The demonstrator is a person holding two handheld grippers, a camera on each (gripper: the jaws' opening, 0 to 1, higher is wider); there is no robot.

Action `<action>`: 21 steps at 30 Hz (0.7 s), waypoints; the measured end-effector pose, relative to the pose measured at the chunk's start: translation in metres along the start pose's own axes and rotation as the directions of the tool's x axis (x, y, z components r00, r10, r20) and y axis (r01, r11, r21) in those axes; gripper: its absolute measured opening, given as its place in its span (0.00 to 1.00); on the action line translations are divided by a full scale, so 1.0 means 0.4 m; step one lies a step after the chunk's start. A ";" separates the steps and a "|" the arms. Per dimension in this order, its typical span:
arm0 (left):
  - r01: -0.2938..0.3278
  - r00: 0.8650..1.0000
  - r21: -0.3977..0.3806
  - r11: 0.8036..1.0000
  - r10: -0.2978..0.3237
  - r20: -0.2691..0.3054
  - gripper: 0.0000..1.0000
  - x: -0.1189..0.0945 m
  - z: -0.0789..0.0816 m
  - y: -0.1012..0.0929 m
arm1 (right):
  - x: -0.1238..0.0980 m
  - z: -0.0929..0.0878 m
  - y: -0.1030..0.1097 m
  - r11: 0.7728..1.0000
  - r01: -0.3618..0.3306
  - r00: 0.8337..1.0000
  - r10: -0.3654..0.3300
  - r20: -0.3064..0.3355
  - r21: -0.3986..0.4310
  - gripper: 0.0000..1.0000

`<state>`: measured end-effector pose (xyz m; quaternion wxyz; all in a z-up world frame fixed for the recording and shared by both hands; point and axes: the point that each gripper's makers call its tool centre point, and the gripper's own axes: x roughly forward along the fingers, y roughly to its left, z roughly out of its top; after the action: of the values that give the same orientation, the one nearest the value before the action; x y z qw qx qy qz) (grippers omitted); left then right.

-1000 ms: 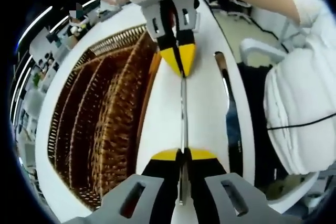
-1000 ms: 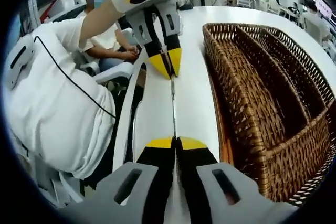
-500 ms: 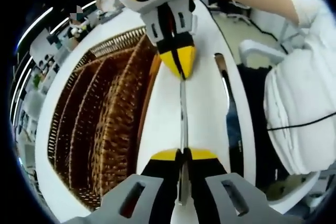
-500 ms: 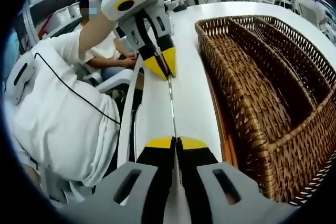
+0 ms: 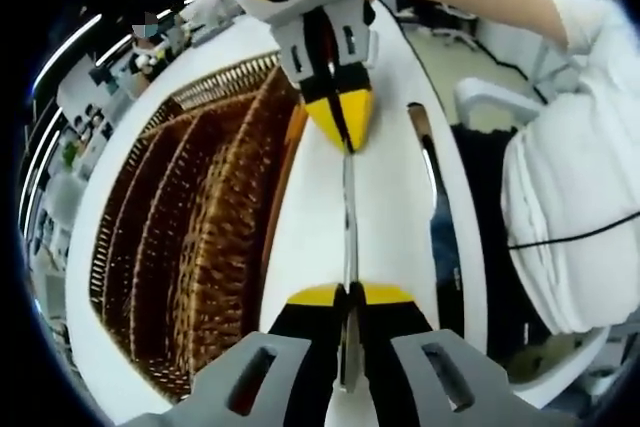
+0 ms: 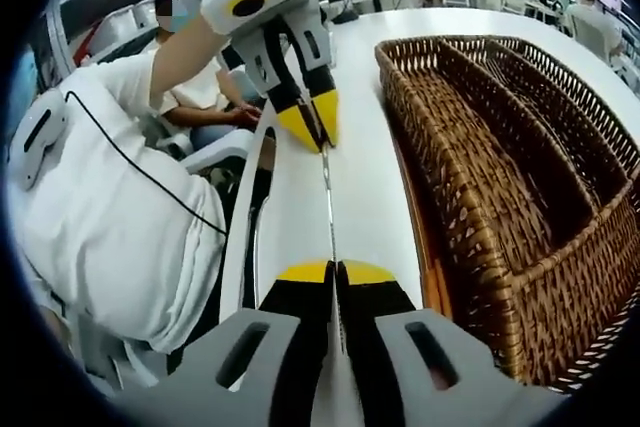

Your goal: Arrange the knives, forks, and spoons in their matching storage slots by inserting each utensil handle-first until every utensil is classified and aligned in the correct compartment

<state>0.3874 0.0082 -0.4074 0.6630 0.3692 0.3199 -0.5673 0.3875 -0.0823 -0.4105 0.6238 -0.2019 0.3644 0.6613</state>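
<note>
Wicker first: the brown woven basket (image 6: 520,177) with its long empty slots sits at three o'clock of our right tongs (image 6: 335,272) and at nine o'clock of our left tongs (image 5: 350,294). Between the two we've got one slim metal utensil (image 5: 348,217), clamped at both ends, each pair of yellow tips closed tight on it, so it spans straight from tongs to tongs just over the white surface (image 5: 390,207). We can't tell whether it's knife, fork or spoon, since both ends are hidden. Its long axis runs parallel to the slots, alongside the near basket wall. We reckon a sideways carry comes next, and the right tongs look nearer that wall. A dark-handled knife (image 5: 432,177) lies on the surface's outer edge.
</note>
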 end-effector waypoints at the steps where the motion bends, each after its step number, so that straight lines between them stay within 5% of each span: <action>1: 0.001 1.000 0.000 1.000 -0.001 0.001 0.05 0.000 0.000 0.000 | 0.000 0.000 0.000 1.000 0.001 1.000 -0.001 0.002 -0.003 0.03; 21: -0.009 0.999 -0.032 0.999 0.010 0.046 0.08 0.000 -0.004 0.009 | 0.000 -0.004 0.000 1.000 0.005 0.999 -0.004 0.033 -0.007 0.02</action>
<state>0.3909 0.0098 -0.4077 0.6789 0.3467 0.3116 -0.5673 0.3872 -0.0834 -0.4113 0.6305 -0.1941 0.3511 0.6645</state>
